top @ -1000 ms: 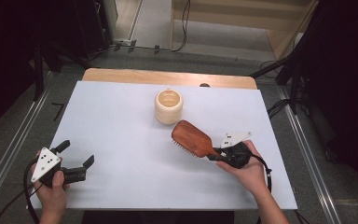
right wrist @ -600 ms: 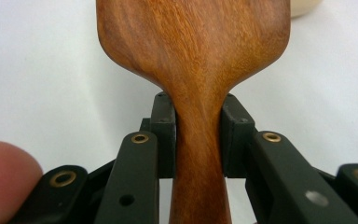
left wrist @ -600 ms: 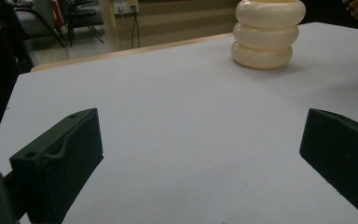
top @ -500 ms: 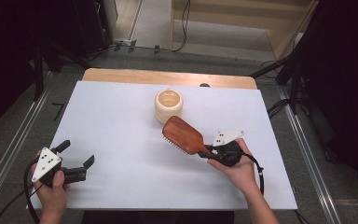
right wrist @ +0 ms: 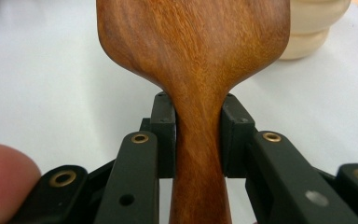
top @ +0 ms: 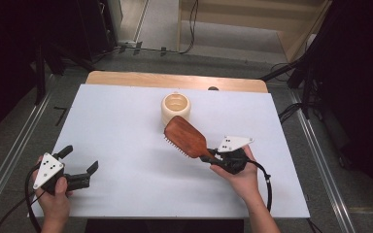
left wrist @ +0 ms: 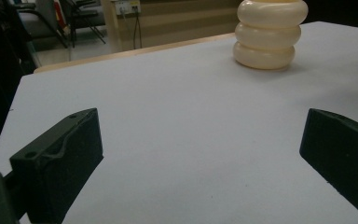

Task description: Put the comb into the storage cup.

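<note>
The right gripper (top: 212,158) is clamped on the neck of the brush (top: 184,136), its 2 jaws pinching the wooden handle from either side just below where the paddle widens, as the right gripper view shows with the brush (right wrist: 193,60) rising straight up the middle of the right gripper (right wrist: 198,140). In the high view the brush head points toward 11 o'clock from that hand, bristles down along its lower edge, held above the table (top: 126,121) with its far tip just short of the cup (top: 176,107), which stands at about 12 o'clock from the brush. The step in hand looks like carrying the brush to the cup and standing it inside. To do it well, I judge the grip should stay this low on the neck so the head clears the rim, and the wrist should turn the brush upright over the opening before lowering, since the paddle looks nearly as wide as the mouth; a tilted entry could tip the cup. The left gripper (top: 80,170) rests at 8 o'clock on the table, jaws spread wide and empty, and from its own view the cup (left wrist: 270,35) sits well ahead at 1 o'clock; it could steady the cup if needed
</note>
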`<state>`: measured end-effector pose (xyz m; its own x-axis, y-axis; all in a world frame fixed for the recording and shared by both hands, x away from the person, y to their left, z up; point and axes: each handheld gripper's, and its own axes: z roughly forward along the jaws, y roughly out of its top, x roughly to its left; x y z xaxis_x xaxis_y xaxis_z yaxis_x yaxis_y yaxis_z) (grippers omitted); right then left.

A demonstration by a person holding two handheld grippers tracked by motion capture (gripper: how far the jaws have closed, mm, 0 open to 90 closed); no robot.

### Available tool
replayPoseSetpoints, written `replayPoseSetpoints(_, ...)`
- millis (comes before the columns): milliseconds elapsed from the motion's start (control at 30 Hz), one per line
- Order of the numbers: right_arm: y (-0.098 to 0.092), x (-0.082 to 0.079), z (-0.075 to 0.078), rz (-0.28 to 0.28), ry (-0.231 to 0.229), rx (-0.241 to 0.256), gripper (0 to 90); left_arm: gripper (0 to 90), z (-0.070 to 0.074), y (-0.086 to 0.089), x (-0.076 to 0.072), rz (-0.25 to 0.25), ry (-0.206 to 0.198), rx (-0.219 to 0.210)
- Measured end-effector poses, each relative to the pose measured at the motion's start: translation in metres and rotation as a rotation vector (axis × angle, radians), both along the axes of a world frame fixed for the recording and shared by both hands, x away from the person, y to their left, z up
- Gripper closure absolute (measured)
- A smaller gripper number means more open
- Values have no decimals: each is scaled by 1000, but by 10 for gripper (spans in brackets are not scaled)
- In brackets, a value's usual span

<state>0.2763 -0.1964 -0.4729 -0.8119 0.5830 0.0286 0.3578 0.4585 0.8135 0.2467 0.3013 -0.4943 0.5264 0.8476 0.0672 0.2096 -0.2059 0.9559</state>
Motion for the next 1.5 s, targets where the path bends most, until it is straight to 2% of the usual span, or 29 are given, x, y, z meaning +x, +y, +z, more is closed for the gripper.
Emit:
replayPoseSetpoints(67, 1, -2, 0, -1, -17, 18, 694, 0, 2, 0, 0, 3, -2, -5)
replayPoseSetpoints(167, 2, -5, -3, -11, -32, 51, 694, 0, 5, -1, 1, -10, 27, -44)
replayPoseSetpoints(200, 3, -6, -4, -12, -29, 56, 694, 0, 6, -3, 1, -18, 33, -43)
replayPoseSetpoints(300, 5, -6, -4, -15, -44, 55, 694, 0, 11, -13, 0, -38, 26, -20)
replayPoseSetpoints(500, 5, -9, -2, -17, -58, 97, 694, 0, 18, -29, 0, -82, 21, -49)
replayPoseSetpoints(667, 5, -11, -3, -28, -65, 129, 694, 0, 25, -42, -3, -104, 7, -57)
replayPoseSetpoints(900, 7, -11, -4, -32, -81, 161, 694, 0, 36, -56, 0, -130, 5, -95)
replayPoseSetpoints(1133, 8, -13, -5, -49, -100, 172, 693, 0, 44, -80, 4, -198, 0, -83)
replayPoseSetpoints(1500, 15, -17, -9, -64, -124, 200, 694, 0, 55, -113, 14, -269, 4, -101)
